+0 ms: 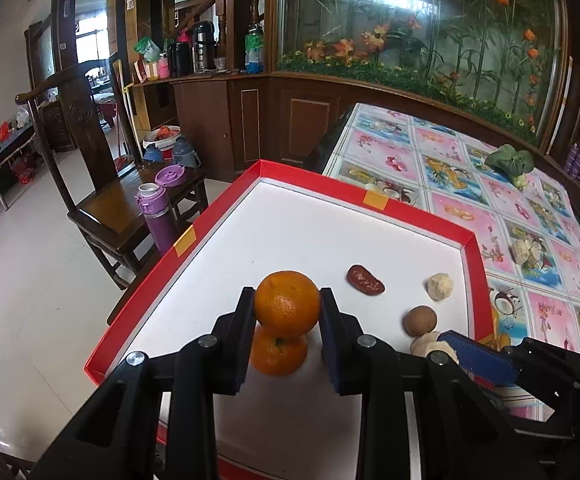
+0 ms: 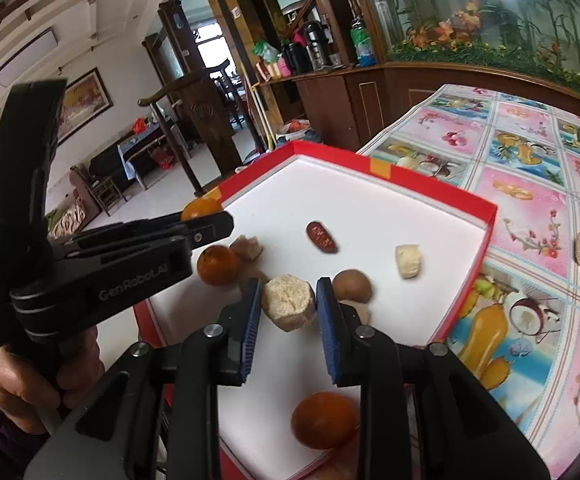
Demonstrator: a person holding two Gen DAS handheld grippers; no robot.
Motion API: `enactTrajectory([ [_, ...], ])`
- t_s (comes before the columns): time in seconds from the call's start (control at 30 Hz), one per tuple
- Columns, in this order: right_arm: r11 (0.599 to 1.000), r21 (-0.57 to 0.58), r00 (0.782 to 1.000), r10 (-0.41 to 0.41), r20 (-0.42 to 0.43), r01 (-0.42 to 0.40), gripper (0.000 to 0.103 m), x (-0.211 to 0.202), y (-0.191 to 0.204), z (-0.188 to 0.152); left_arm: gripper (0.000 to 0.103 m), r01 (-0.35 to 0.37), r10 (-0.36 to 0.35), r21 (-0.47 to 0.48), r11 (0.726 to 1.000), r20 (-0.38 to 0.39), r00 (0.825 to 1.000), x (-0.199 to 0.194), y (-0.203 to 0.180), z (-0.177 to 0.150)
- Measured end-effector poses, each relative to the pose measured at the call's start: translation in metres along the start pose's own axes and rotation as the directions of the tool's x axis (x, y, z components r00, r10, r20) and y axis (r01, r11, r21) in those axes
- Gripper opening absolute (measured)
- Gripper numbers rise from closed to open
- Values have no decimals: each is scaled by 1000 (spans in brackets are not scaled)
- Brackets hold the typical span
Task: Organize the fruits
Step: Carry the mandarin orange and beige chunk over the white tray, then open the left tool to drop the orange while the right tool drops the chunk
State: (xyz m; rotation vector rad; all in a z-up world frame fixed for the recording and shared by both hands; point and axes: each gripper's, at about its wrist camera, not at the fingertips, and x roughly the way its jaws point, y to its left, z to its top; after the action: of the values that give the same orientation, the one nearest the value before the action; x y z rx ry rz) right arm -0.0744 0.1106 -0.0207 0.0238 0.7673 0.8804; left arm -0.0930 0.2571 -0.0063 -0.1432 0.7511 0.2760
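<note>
My left gripper [image 1: 287, 300] is shut on an orange [image 1: 287, 304], held just over a second orange [image 1: 277, 354] that lies in the red-rimmed white tray [image 1: 370, 196]. My right gripper [image 2: 287, 292] is shut on a pale beige chunk [image 2: 289, 302] above the tray [image 2: 430, 184]. On the tray floor lie a red date [image 2: 321, 237], a brown round fruit [image 2: 352, 285], two more beige chunks [image 2: 408, 260] [image 2: 247, 246] and two oranges [image 2: 217, 264] [image 2: 324, 420]. In the right wrist view the left gripper [image 2: 213, 220] comes in from the left with its orange [image 2: 201, 208].
The tray sits at the edge of a table under a flowered cloth [image 1: 450, 168]. A leafy green vegetable [image 1: 510, 160] and several beige chunks [image 1: 530, 250] lie on the cloth. A wooden chair [image 1: 101, 208] with a purple flask [image 1: 157, 216] stands left of the tray.
</note>
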Motion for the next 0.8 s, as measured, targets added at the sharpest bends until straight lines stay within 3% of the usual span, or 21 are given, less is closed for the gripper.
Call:
enactTrajectory([
  [0.8,997,-70,991,2,-135,-11,30,25,22,-18,31,-86,86,55,995,1,996,6,0,-6],
])
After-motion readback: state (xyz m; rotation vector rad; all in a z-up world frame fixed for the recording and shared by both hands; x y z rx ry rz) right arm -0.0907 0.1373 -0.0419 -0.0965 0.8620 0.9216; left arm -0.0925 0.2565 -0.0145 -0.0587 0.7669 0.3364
